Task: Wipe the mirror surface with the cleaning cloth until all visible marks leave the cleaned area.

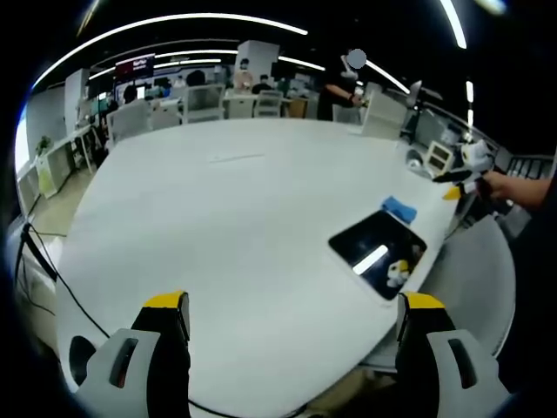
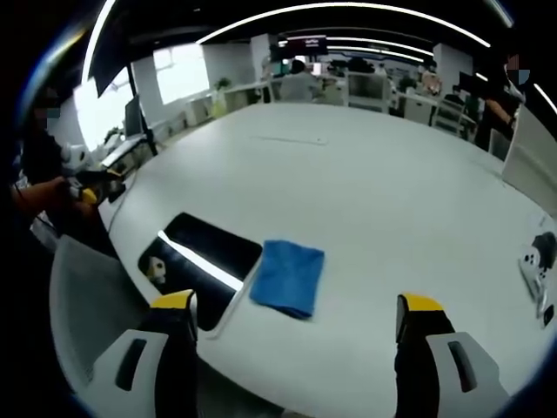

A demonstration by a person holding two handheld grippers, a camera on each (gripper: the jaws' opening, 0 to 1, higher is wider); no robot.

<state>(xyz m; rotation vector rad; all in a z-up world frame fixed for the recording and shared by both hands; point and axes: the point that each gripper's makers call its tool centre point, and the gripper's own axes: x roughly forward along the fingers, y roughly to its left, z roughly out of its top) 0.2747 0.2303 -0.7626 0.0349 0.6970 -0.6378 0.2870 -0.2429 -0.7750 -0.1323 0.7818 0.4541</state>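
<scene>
Blue cleaning cloth (image 2: 288, 277) lies folded flat on the white surface (image 2: 365, 192), touching the right edge of the mirror (image 2: 207, 258), and nothing has hold of it yet. Going left to right in the right gripper view: the mirror sits near the surface's edge, dark glass throwing back a bright ceiling strip, with a pale smudgy mark (image 2: 157, 272) at its left end; then the cloth; then open white surface. The right hand-held gripper (image 2: 296, 318) hovers just short of the cloth, jaws spread wide with nothing between them. In the left gripper view the left hand-held gripper (image 1: 294, 318) hangs well back, jaws equally wide and empty, mirror (image 1: 376, 246) and cloth (image 1: 399, 208) off to its right. My read: the pick-up comes first. Drop straight onto the cloth's middle, pinch a good fold, then sweep firmly toward that mark.
</scene>
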